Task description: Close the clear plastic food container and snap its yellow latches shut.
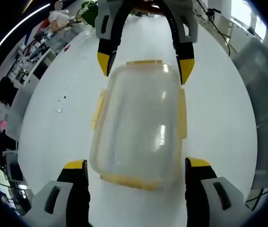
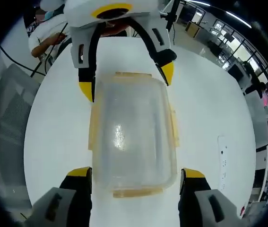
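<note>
Two hand-held grippers — left hand-held gripper (image 1: 137, 169), right hand-held gripper (image 2: 136, 176) — both spread wide; one lidded container (image 1: 141, 125) between; four yellow latches.

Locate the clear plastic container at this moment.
The clear container lies lid-on in the middle of the white table, between the left gripper and the right gripper, which face each other across it.
</note>
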